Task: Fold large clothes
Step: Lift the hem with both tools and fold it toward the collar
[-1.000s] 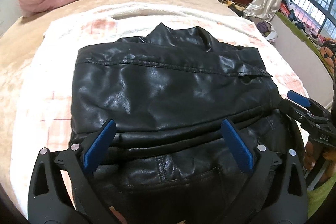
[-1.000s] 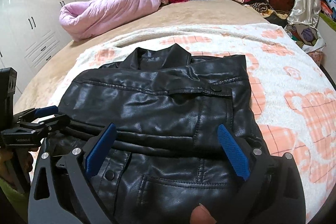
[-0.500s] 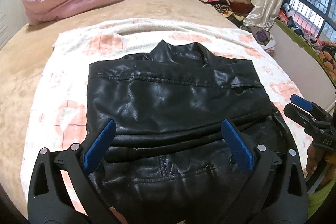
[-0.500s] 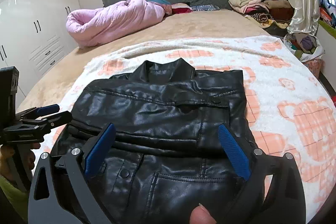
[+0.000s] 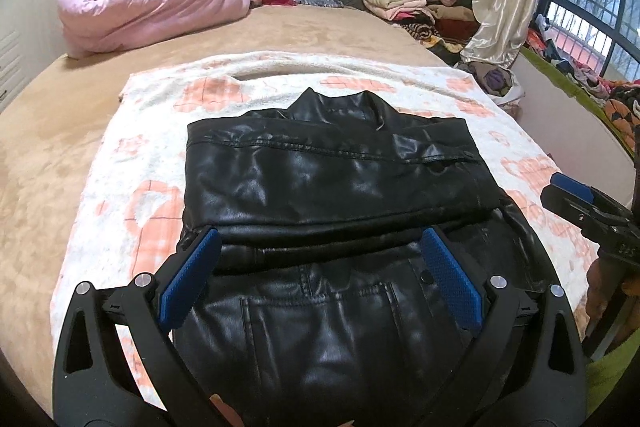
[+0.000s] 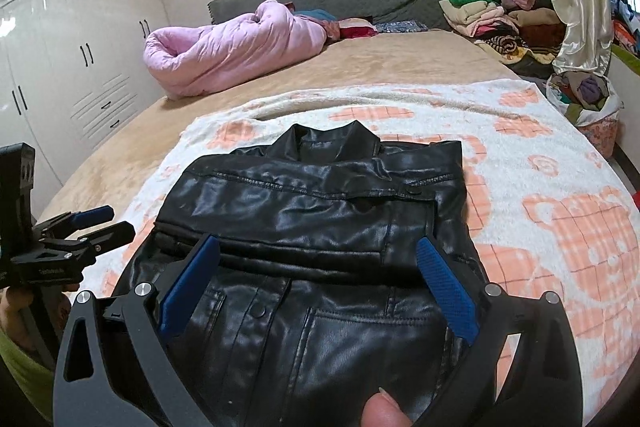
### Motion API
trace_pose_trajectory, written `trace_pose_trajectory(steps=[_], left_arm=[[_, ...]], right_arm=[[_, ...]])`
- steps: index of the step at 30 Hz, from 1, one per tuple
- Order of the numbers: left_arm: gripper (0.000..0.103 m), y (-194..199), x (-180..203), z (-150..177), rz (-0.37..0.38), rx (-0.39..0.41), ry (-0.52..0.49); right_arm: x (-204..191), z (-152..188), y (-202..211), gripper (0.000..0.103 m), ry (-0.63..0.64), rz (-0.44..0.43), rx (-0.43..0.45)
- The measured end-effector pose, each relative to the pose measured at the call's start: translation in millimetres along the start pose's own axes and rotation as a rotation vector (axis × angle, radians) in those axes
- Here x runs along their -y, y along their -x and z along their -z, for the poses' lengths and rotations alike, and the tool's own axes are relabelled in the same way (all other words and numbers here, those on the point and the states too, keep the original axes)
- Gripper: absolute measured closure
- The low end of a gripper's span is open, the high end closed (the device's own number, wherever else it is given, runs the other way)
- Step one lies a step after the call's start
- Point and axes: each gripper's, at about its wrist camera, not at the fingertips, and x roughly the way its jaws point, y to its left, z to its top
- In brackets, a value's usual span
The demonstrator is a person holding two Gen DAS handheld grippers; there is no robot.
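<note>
In the left wrist view, the black leather jacket (image 5: 336, 195) lay partly folded on a white and peach blanket (image 5: 132, 179) across the bed, collar at 12 o'clock and the pocketed lower front toward 6. The left claw (image 5: 318, 281) hung just above it with its blue pads spread wide and nothing between them. The right claw (image 5: 576, 193) showed at 3 o'clock, off the jacket's edge; from here I could not tell how its jaws stood. The leather looked heavy, thick and glossy, so it would likely slide on itself and spring back from a crease instead of lying flat.

In the right wrist view, the jacket sat in the middle, and the right claw (image 6: 318, 269) hovered over the pocket area, pads apart and empty. The left claw (image 6: 100, 223) waited at 9 o'clock, off the sleeve side. A sound hold would probably be the stitched hem or a seam near each lower corner, where the layers are thickest.

The blanket was soft and fuzzy and should grip the leather. A pink quilt (image 6: 228, 47) lay at 11 o'clock, stacked clothes (image 6: 492, 11) at 1, white wardrobes (image 6: 60, 39) at 10.
</note>
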Motion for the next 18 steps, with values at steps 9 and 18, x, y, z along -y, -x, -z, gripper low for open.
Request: trace_pose_trajectory(steps=[9, 18], left_arm=[[0.009, 6.9, 9.7, 20.2, -0.010, -0.031, -0.018], [0.009, 12.3, 6.9, 39.0, -0.037, -0.057, -0.006]], right_arm=[[-2.3, 13.9, 15.1, 0.005, 0.009, -0.016, -0.009], [-2.7, 32.6, 24.4, 0.004, 0.039, -0.019, -0.043]])
